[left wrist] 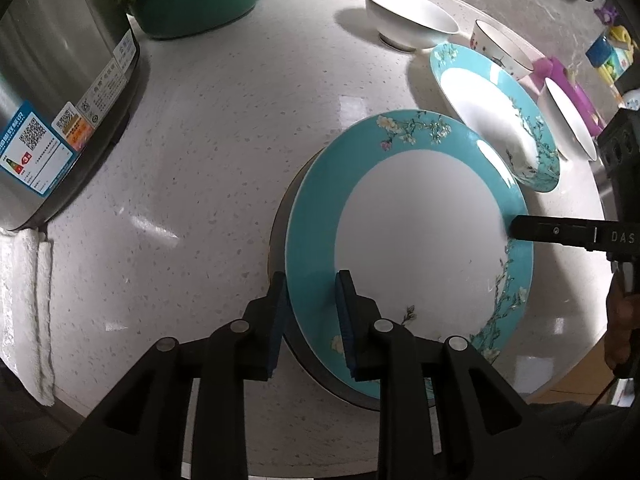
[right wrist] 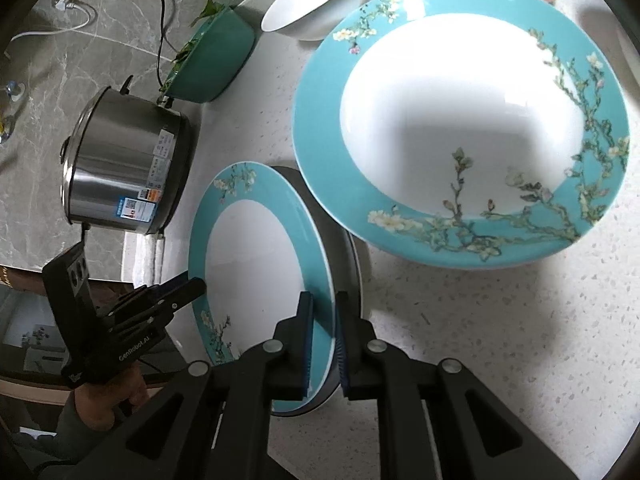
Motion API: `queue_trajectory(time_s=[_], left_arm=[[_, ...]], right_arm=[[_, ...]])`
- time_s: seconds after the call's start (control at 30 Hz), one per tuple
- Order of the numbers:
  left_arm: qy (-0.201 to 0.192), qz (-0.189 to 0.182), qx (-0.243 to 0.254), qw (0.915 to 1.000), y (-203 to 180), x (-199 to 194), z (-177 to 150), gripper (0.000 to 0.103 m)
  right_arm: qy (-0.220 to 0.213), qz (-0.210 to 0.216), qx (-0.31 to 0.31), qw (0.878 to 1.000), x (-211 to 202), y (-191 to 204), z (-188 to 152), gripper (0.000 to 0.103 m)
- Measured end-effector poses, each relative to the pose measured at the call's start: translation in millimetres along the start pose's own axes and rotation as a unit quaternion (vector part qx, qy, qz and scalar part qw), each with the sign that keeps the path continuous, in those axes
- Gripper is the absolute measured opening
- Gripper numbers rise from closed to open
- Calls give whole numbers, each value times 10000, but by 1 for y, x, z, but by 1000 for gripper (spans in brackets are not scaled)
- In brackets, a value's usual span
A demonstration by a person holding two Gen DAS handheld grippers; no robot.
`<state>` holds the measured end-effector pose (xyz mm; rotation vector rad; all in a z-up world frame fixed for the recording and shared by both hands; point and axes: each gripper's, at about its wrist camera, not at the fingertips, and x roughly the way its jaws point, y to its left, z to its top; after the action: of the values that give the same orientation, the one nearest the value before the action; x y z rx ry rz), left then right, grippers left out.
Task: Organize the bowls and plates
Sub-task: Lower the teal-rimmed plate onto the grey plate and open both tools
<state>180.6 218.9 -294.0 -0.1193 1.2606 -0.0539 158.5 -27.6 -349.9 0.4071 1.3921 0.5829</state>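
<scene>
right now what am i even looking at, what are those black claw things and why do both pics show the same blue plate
Each black claw is a hand-held gripper that a person carries, one per hand, with a wide-angle camera looking along its two fingers. One picture comes from the left hand-held gripper, the other from the right hand-held gripper, so both see the same counter from opposite sides.

Both are clamped on the rim of one teal plate, on opposite edges, tilted over a darker plate beneath it. On the speckled countertop also sit a second teal plate, white bowls, a green basin of leafy greens and a steel cooker.
</scene>
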Motion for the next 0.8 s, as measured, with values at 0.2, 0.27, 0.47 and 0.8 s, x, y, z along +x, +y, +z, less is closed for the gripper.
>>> queue_trajectory(time_s=[0.2, 0.27, 0.47, 0.8], left_arm=[[-10, 76, 111, 9999, 0, -1, -2, 22], [-30, 168, 177, 9997, -2, -1, -3, 22], [-98, 412, 380, 9984, -7, 1, -4, 22], [-259, 449, 565, 9971, -15, 5, -6, 40]], right_arm=[[-142, -692, -477, 9964, 1, 23, -9, 17], [-191, -909, -656, 9935, 4, 30, -10, 19], [-349, -1594, -1227, 9789, 11, 52, -13, 26], [-558, -2285, -1682, 9573, 22, 71, -25, 35]])
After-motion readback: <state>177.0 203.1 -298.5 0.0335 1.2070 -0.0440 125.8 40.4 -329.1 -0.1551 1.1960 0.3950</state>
